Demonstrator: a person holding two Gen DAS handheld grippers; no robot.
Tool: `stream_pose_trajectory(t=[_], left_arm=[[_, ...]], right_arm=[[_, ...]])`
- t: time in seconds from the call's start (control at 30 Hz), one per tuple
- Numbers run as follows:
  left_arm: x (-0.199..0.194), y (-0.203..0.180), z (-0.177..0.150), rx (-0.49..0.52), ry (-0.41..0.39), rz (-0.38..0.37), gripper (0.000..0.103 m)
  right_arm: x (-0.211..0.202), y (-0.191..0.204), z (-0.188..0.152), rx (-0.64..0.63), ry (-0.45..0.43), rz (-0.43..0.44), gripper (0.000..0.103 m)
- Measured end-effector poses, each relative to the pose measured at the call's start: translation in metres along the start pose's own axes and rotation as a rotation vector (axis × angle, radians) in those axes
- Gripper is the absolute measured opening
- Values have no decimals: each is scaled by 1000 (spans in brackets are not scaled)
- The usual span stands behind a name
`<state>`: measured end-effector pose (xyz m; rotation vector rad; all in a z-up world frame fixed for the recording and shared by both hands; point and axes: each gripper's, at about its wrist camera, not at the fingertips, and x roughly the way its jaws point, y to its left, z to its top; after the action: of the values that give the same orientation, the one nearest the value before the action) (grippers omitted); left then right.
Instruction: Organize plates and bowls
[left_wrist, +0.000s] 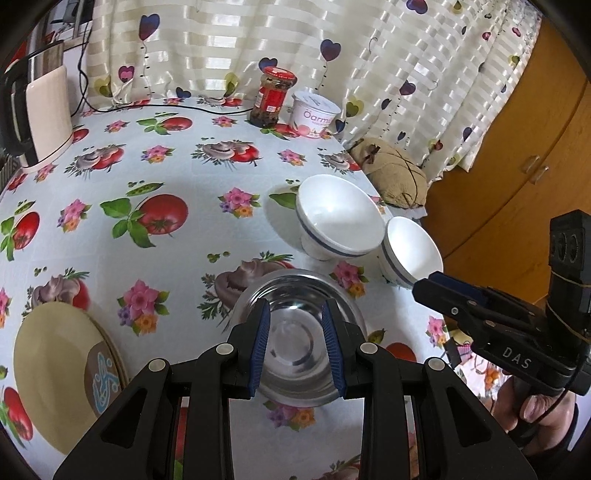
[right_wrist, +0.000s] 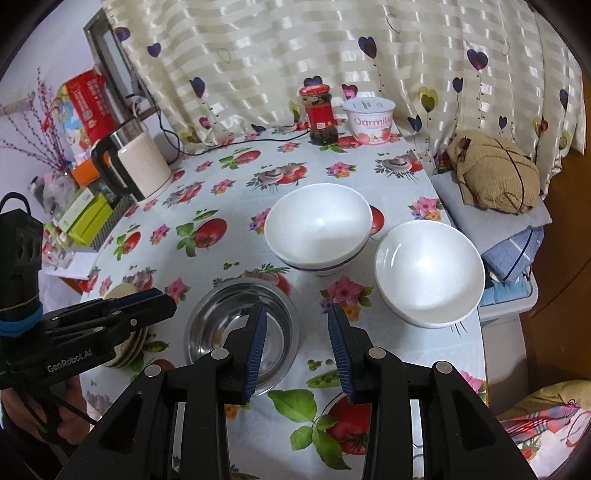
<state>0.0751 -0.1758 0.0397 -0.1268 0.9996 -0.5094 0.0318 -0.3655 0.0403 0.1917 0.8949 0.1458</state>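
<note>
A steel bowl (left_wrist: 299, 343) sits on the flowered tablecloth, also in the right wrist view (right_wrist: 236, 328). My left gripper (left_wrist: 297, 314) is open and empty, hovering over it. Two stacked white bowls with blue bands (left_wrist: 338, 218) (right_wrist: 319, 230) stand behind it, and a single white bowl (left_wrist: 412, 251) (right_wrist: 430, 275) is near the table's right edge. Stacked yellow plates (left_wrist: 55, 365) lie at the left, partly hidden in the right wrist view (right_wrist: 127, 347). My right gripper (right_wrist: 297, 314) is open and empty, above the cloth between the steel bowl and the single white bowl; it also shows in the left wrist view (left_wrist: 437, 284).
A sauce jar (left_wrist: 273, 96) and a yogurt tub (left_wrist: 314, 114) stand at the back by the curtain. A kettle (right_wrist: 129, 162) and a cable are at the back left. A brown bundle (right_wrist: 495, 173) on folded cloth lies beyond the right table edge.
</note>
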Motion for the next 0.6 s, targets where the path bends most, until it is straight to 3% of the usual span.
stream_pose_trajectory(t=[0.37,0.6], left_arm=[[12,-6,15,2,30,-60,30],[22,-5,29,-20,26,-77,37]], right_arm=[[-1,-15,15,25,-21,-2,34],[6,-25,27,34,-24,7,34]])
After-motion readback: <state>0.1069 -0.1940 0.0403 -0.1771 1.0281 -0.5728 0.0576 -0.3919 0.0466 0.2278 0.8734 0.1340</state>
